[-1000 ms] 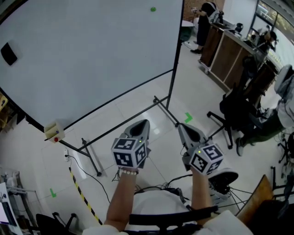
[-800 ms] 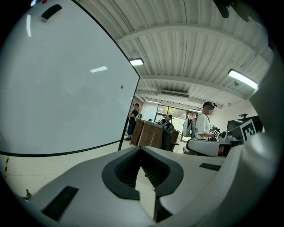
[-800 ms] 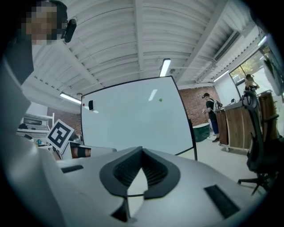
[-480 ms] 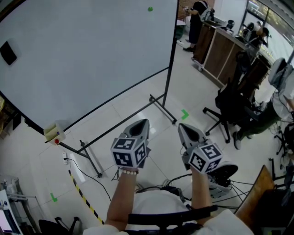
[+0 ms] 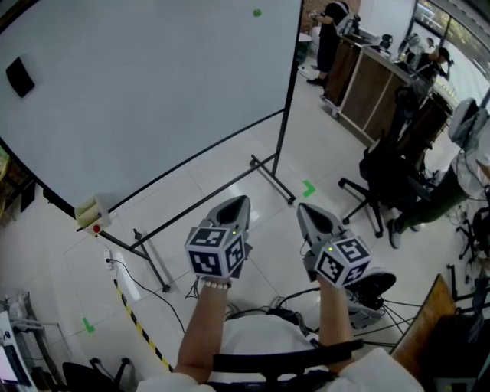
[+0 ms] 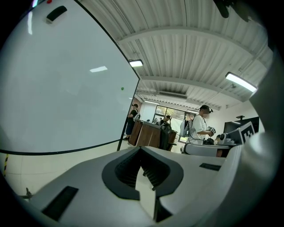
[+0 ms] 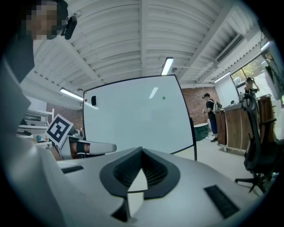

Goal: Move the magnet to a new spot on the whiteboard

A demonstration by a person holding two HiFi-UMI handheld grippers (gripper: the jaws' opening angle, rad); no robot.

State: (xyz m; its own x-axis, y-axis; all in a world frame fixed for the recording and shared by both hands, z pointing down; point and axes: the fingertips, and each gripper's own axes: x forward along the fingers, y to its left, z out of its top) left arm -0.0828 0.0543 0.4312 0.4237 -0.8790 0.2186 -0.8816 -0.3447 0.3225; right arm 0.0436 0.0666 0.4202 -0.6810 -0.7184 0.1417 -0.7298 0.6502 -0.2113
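Note:
A small green magnet (image 5: 256, 13) sticks near the top right of the big whiteboard (image 5: 153, 92), far from both grippers. My left gripper (image 5: 239, 203) and right gripper (image 5: 308, 210) hang side by side low over the floor, in front of the board's stand. Both are shut with nothing between the jaws. From the left gripper view the magnet (image 6: 122, 88) shows as a dot on the board (image 6: 66, 88) beyond the shut left gripper (image 6: 141, 148). The right gripper view shows the magnet (image 7: 163, 97) high on the board (image 7: 137, 119), above the shut right gripper (image 7: 142, 150).
A black eraser (image 5: 19, 76) sits at the board's upper left; a marker tray (image 5: 90, 214) hangs at its lower corner. The stand's foot (image 5: 272, 176) crosses the floor ahead. An office chair (image 5: 383, 180), a wooden counter (image 5: 375, 84) and people stand to the right. Cables (image 5: 145, 287) lie left.
Both grippers stay where they were, still shut. The head view has shifted a little, so the board and room have slid slightly in the picture.

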